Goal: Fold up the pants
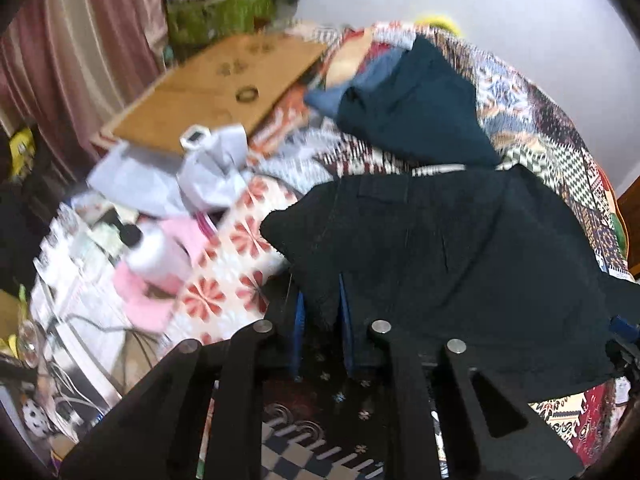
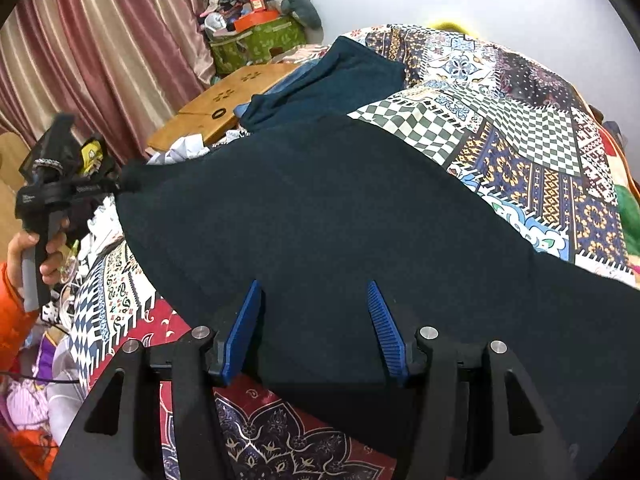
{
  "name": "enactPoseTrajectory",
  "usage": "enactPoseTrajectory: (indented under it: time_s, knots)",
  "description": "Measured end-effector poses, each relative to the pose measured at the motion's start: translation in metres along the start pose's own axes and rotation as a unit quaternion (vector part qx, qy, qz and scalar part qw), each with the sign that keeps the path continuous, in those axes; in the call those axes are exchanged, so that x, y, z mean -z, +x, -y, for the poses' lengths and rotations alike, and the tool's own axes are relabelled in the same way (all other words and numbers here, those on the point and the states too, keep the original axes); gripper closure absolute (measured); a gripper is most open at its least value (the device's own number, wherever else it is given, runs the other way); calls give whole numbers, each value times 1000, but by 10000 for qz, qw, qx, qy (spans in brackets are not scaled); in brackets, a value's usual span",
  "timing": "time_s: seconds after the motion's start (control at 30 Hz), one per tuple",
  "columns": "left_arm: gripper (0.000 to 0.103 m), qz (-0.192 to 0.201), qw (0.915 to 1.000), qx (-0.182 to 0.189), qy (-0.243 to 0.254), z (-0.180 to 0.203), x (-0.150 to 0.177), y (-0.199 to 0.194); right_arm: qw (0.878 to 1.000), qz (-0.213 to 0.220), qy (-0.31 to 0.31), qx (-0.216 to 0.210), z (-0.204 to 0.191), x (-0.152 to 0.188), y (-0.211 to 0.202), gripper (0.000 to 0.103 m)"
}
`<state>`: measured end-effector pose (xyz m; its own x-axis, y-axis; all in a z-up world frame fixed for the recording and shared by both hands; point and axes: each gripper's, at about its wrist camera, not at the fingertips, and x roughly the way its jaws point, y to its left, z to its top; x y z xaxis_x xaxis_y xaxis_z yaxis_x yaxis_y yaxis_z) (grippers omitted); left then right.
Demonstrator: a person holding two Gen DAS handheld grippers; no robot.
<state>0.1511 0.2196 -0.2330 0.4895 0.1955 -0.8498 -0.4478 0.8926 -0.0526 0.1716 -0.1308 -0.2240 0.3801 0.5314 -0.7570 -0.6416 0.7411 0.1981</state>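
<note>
Black pants (image 1: 460, 264) lie spread over a patchwork bedspread (image 1: 560, 152). In the left wrist view my left gripper (image 1: 320, 300) is shut on a bunched edge of the pants, with dark cloth pinched between its blue pads. In the right wrist view the same pants (image 2: 320, 220) fill the middle. My right gripper (image 2: 313, 284) is open, its blue pads (image 2: 244, 320) set wide apart over a folded edge of the cloth. At the far left of that view a hand (image 2: 40, 248) holds the left gripper (image 2: 116, 184) at the pants' corner.
A dark teal garment (image 2: 340, 76) lies farther back on the bedspread (image 2: 520, 140). A wooden lap table (image 1: 208, 92) sits beyond it, with crumpled white paper (image 1: 212, 172), a white bottle (image 1: 156, 256) and pink cloth (image 1: 144, 300) to the left. Curtains (image 2: 100, 40) hang behind.
</note>
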Motion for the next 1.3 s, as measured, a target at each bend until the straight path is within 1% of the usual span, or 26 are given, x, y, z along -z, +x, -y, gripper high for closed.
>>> enactPoseTrajectory:
  time_s: [0.07,0.17,0.3,0.43,0.5,0.6,0.67,0.7,0.77,0.8,0.87,0.9,0.97,1.03,1.1,1.17,1.23,1.3]
  knots:
    - [86,-18,10000,-9,34,-3,0,1,9999,111,-42,19,-2,-9,-3,51]
    - [86,-201,9998,2,86,-4,8,14,9996,270,33,-9,-4,-25,-3,51]
    - [86,-469,9988,116,8,-6,20,33,9994,338,88,34,-8,-46,11,51]
    - [85,-515,9985,129,118,-3,27,37,9996,226,147,83,-9,-56,30,51]
    - [84,-570,9981,149,202,-3,26,38,9998,81,168,98,-8,-57,41,51]
    - [83,-765,9964,358,106,-10,20,32,9991,-232,356,15,-1,-46,53,51]
    - [78,-756,9962,428,75,-15,14,24,9987,-214,456,-97,3,-34,50,50]
    - [76,-692,9967,404,99,-16,10,18,9985,-173,512,-131,6,-29,45,45]
    - [65,-534,9980,252,205,-15,4,8,9976,-128,638,-215,11,-19,34,42]
    - [61,-415,9986,157,296,-13,1,2,9976,-120,646,-232,13,-15,29,41]
    - [51,-236,9987,151,427,-7,-6,-8,9979,-160,575,-266,15,-10,19,41]
    - [49,-185,9986,196,461,-4,-9,-11,9979,-215,546,-268,17,-8,13,41]
    - [43,-103,9981,295,533,5,-15,-18,9983,-229,518,-97,24,-9,6,41]
    - [40,32,9970,407,660,20,-21,-23,9983,-37,536,237,39,-9,-5,41]
    - [37,98,9958,406,812,34,-24,-25,9964,29,703,470,57,-10,-8,41]
    - [35,149,9941,432,985,51,-24,-26,9922,-13,851,907,77,-7,-6,41]
    - [33,79,9914,571,1175,71,-22,-21,9873,-130,922,1287,93,1,-4,41]
    - [32,-24,9880,682,1384,90,-18,-14,9825,-278,965,1570,111,12,-5,41]
